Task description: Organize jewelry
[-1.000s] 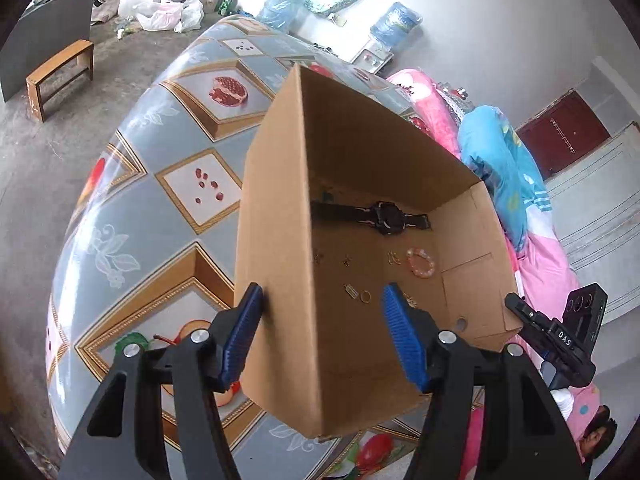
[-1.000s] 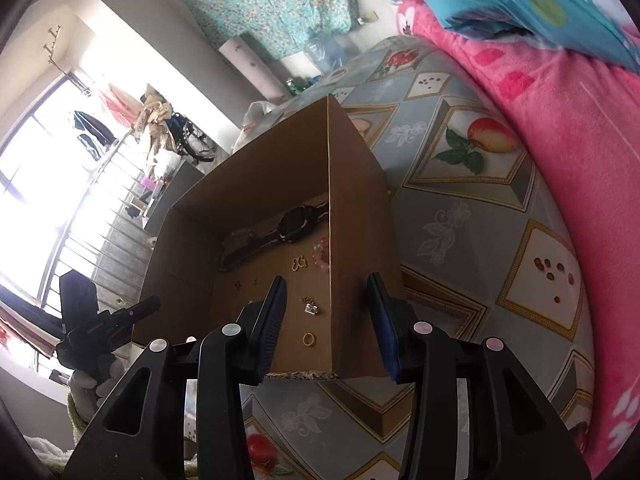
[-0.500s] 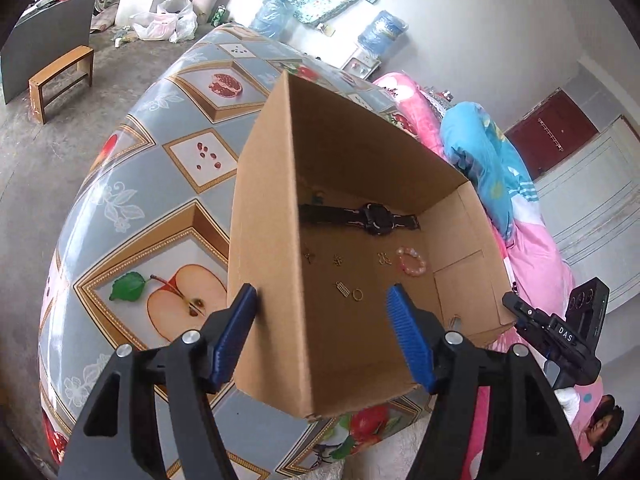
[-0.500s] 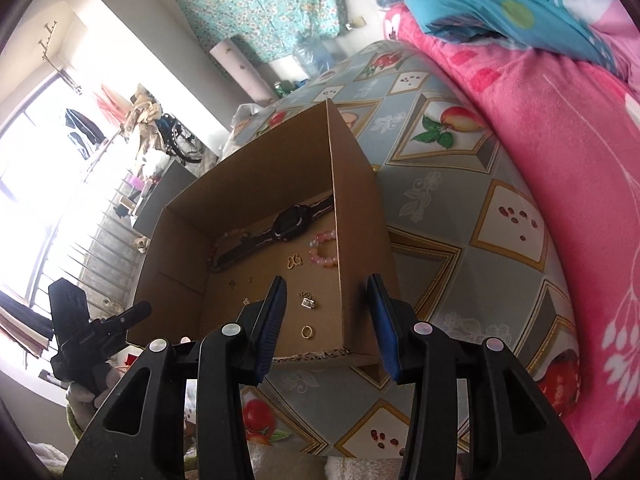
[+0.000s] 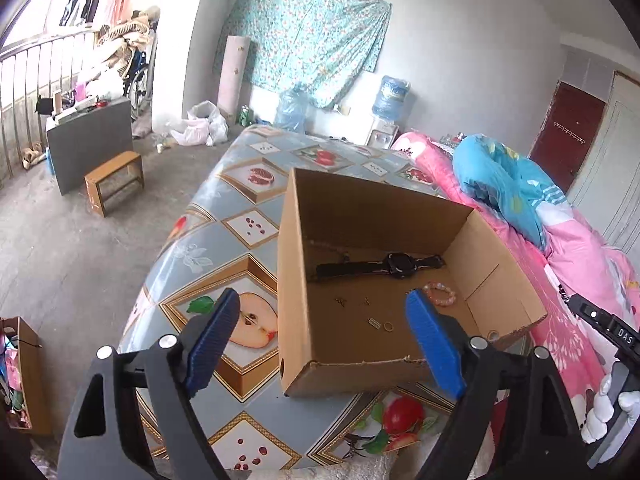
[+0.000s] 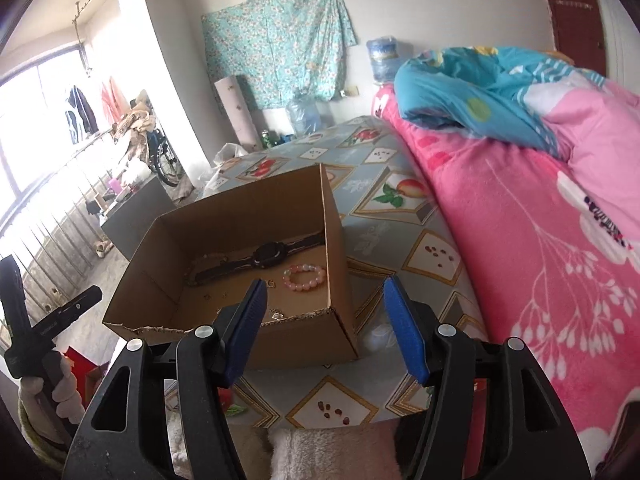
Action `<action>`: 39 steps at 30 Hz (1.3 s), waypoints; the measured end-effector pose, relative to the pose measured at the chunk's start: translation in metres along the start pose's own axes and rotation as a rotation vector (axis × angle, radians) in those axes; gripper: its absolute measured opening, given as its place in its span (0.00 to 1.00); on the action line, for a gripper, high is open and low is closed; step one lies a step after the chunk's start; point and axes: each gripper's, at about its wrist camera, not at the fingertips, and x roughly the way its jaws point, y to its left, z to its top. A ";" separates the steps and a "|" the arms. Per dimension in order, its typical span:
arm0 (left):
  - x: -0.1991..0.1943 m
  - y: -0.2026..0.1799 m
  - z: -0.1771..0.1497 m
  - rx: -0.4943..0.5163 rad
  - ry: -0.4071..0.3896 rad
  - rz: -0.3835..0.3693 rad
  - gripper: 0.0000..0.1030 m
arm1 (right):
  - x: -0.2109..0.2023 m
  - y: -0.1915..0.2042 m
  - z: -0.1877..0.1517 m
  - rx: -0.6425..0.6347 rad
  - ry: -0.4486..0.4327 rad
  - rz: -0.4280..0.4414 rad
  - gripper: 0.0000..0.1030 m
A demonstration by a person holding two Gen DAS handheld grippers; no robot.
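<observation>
An open cardboard box [image 5: 292, 280] [image 6: 338, 264] stands on the fruit-patterned table. Inside lie a black watch [image 5: 384, 266] [image 6: 260, 258], a pink bead bracelet [image 5: 440, 294] [image 6: 305, 277], a gold ring [image 5: 388, 325] and small earrings [image 5: 341, 301]. My left gripper [image 5: 324, 342] is open and empty, held just before the box's near left corner. My right gripper [image 6: 326, 326] is open and empty, before the box's near right corner. Neither touches the box.
The table's patterned cloth [image 5: 224, 240] [image 6: 424, 256] ends at an edge near me. A pink blanket [image 6: 540, 248] and blue quilt [image 5: 500, 184] lie to the right. A wooden stool [image 5: 114, 178] stands on the floor at left.
Both grippers have pulled back and away from the box walls they straddled, and their jaws have widened. The box now rests on the table.
</observation>
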 end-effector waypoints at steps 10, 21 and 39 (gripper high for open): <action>-0.008 -0.047 -0.021 0.108 -0.017 0.068 0.95 | 0.009 0.041 -0.033 -0.111 0.066 0.069 0.90; 0.033 -0.052 -0.037 0.056 0.204 0.179 0.95 | 0.042 0.056 -0.042 -0.094 0.204 0.028 0.92; 0.061 -0.067 -0.046 0.035 0.336 0.160 0.94 | 0.073 0.056 -0.046 -0.084 0.288 -0.021 0.92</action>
